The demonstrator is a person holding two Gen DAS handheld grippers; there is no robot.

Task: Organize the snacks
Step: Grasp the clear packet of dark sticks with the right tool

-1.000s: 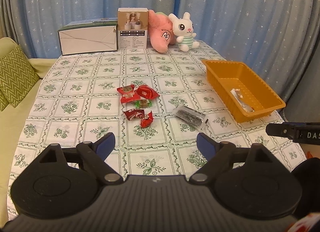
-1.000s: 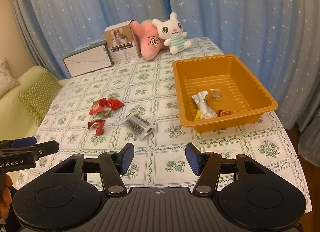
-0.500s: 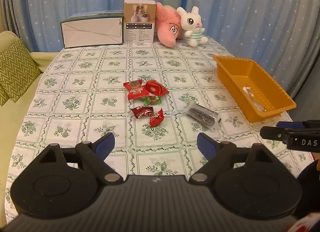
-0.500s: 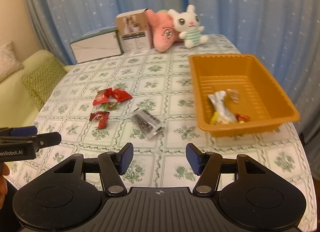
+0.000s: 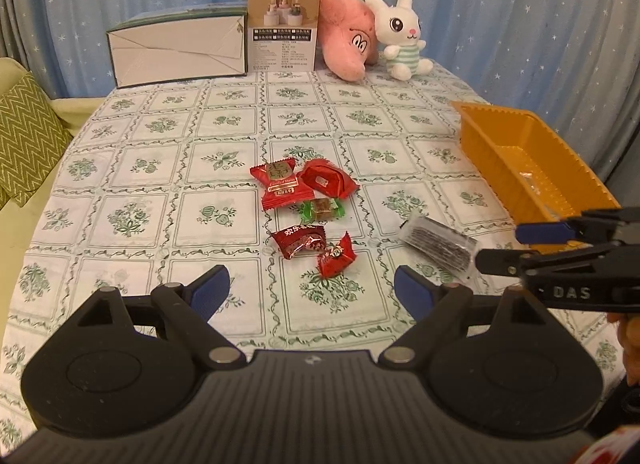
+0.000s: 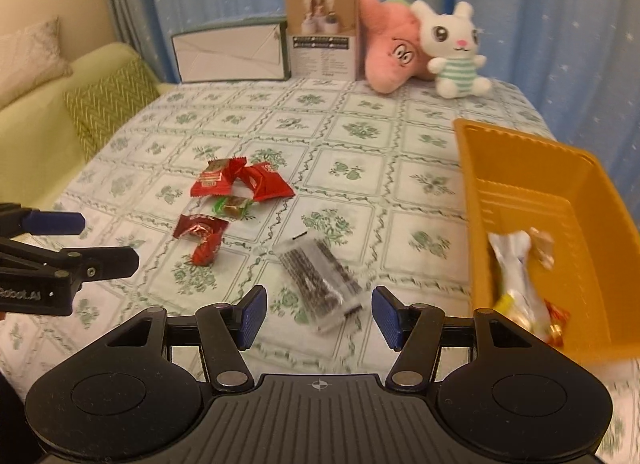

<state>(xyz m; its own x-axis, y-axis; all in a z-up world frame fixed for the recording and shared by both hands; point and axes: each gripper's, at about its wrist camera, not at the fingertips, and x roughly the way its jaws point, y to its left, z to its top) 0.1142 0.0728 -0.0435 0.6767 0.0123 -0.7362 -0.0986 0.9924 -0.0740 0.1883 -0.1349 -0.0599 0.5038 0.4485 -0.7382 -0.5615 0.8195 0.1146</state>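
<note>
Several red-wrapped snacks (image 5: 308, 188) and a green-wrapped candy (image 5: 322, 208) lie in a loose cluster on the tablecloth. My left gripper (image 5: 312, 290) hovers open just short of a small red candy (image 5: 336, 256), holding nothing. A clear packet of dark sticks (image 6: 320, 288) lies on the cloth, its near end between the open fingers of my right gripper (image 6: 319, 316); the pads stand apart from it. The orange tray (image 6: 532, 176) at the right holds a few wrapped snacks (image 6: 516, 280).
Two boxes (image 5: 180, 48) and two plush toys (image 5: 400, 40) line the table's far edge before a blue curtain. A green sofa with cushions (image 6: 104, 104) stands to the left. The other gripper enters each view from the side.
Both grippers have come lower and closer to the table. The right one has swung left from facing the tray, and the clear packet now sits between its fingers. Jaw widths look unchanged.
</note>
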